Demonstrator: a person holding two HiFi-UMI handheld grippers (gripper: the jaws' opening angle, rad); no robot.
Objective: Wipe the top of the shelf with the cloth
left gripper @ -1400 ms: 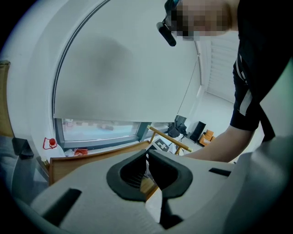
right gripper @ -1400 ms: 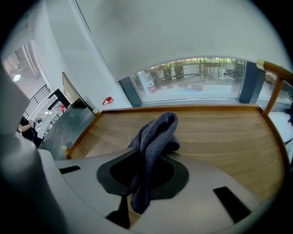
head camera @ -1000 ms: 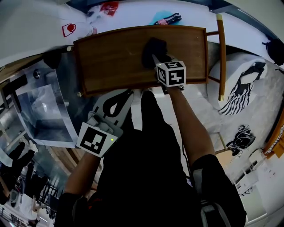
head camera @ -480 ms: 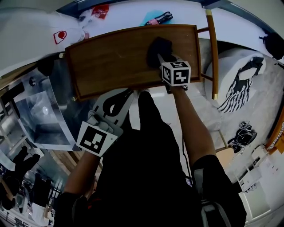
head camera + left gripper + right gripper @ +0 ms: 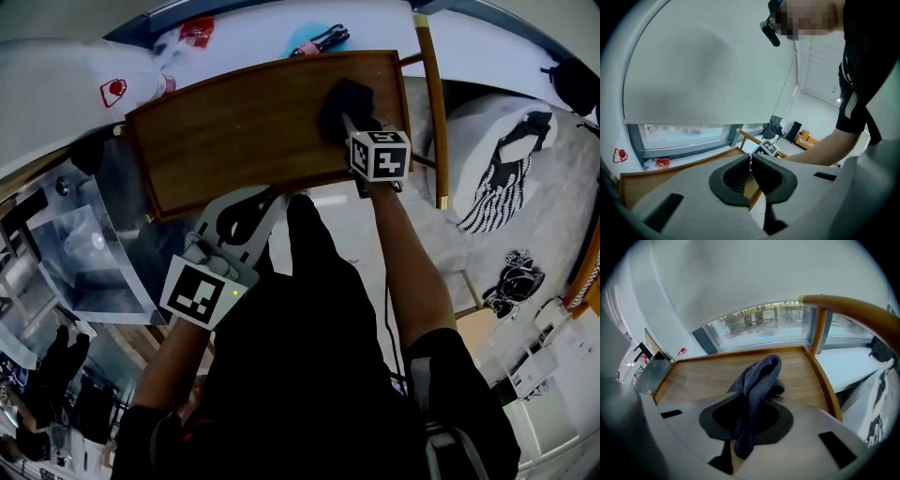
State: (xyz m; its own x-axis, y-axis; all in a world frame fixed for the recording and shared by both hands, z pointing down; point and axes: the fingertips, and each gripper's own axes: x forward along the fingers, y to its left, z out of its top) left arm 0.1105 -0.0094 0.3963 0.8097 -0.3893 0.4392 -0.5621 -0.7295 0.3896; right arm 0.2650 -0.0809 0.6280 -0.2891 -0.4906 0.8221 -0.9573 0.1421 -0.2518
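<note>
Dark cloth (image 5: pixel 757 378) sits bunched on the wooden shelf top (image 5: pixel 234 122), near its right end. Right gripper (image 5: pixel 749 420) pinches it, cloth pressed on the wood. Left gripper (image 5: pixel 751 174) has jaws pressed together with nothing between, tips just beside the shelf's front edge.

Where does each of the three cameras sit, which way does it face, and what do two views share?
Head view: on the person's head, looking down at the shelf top; the left arm, right arm, left gripper and right gripper show.
Left gripper view: on the left gripper, facing across the shelf top toward the window; its shut jaws and the right arm show.
Right gripper view: on the right gripper, facing along the shelf top; its jaws hold the cloth.
Shared: head and right gripper views both show the cloth.
</note>
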